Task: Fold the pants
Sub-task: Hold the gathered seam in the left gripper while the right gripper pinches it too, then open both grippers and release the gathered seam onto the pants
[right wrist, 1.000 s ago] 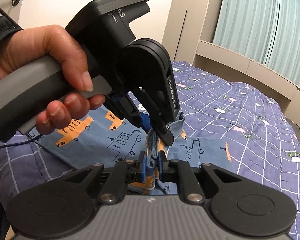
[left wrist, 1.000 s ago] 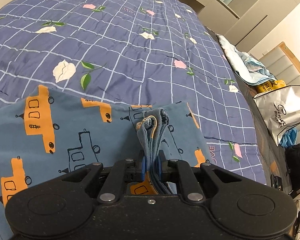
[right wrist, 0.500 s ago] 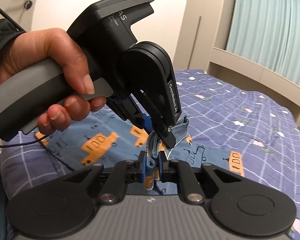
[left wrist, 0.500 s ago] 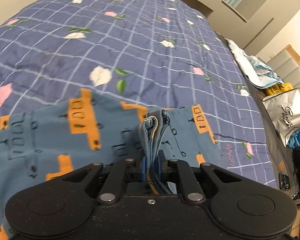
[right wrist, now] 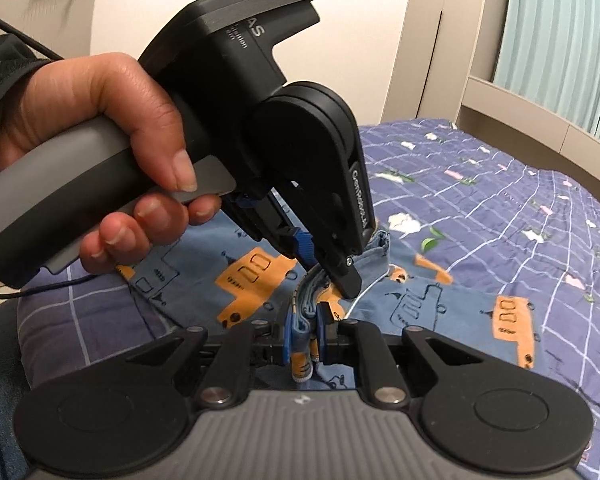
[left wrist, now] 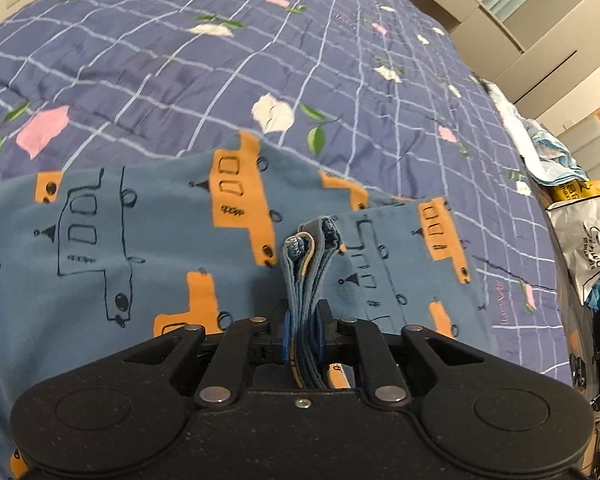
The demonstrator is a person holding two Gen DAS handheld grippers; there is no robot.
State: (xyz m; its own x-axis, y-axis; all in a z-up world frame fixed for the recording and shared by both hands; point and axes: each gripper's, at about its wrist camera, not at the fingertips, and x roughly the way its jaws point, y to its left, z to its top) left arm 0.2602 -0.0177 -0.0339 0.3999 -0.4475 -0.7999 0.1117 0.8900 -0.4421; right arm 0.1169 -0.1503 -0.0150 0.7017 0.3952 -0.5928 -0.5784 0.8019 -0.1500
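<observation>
Crosswise on bedspread (left wrist: 220, 60), pants (left wrist: 100, 248) long axis left-right, bunched edge upright.

Pants (left wrist: 148, 248) lie spread on bed (left wrist: 180, 60), near edge. Bunched pants edge sits between left hand-held gripper (left wrist: 304, 330) fingers. Right hand-held gripper (right wrist: 304, 338) just beside left one, on same bunch. Bag (left wrist: 587, 236) stands beside bed, right.
</observation>
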